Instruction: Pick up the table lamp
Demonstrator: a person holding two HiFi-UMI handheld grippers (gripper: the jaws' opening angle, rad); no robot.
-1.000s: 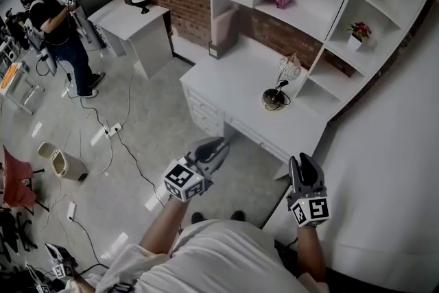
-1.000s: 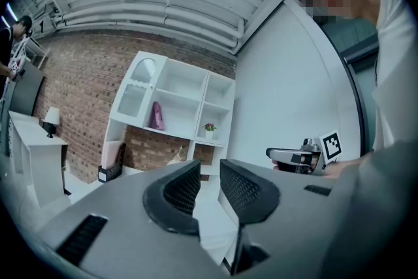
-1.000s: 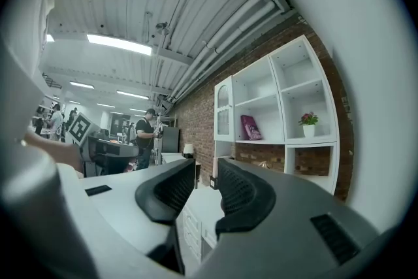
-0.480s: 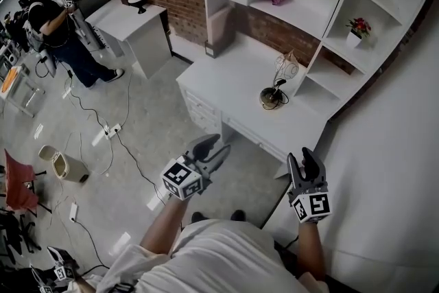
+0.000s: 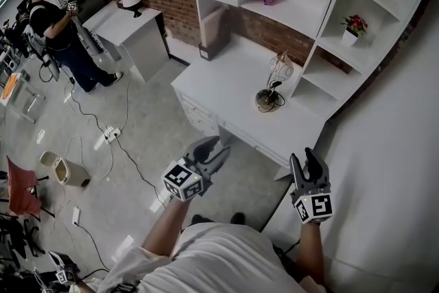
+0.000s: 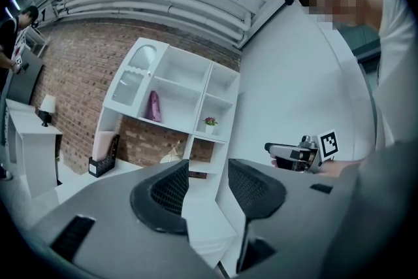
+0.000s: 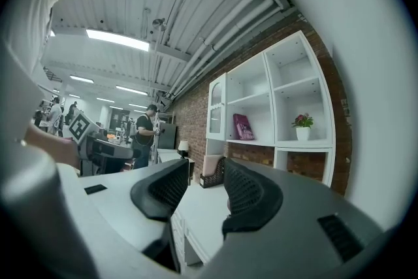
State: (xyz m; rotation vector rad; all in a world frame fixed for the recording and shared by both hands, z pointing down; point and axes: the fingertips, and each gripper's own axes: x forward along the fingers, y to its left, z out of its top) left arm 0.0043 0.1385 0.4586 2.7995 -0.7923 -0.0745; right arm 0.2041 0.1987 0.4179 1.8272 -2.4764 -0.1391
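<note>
Both are empty. Left hand-held gripper [image 5: 214, 146]: jaws partway apart, nothing between them. Right hand-held gripper [image 5: 304, 160]: jaws apart, nothing in them either. Both point level toward the white bench with drawers [image 5: 219, 79]. The target, a table lamp with wire shade and dark round base [image 5: 269, 98], stands on the bench top ahead, between the two lines of aim and nearer the right one, well apart from both. It sits back from the bench's front edge, just beside an upright of the white shelf unit [image 5: 322, 44] on its right. Left of the lamp the bench top is bare up to the black file holder with pink folders [image 5: 214, 31]. The bench's near corner is just ahead of the right hand-held gripper, with a white wall [image 5: 391, 147] close on its right. Left of the left one is open grey floor [image 5: 137, 113], with a white power strip and cable [image 5: 110, 133] lying on it.
</note>
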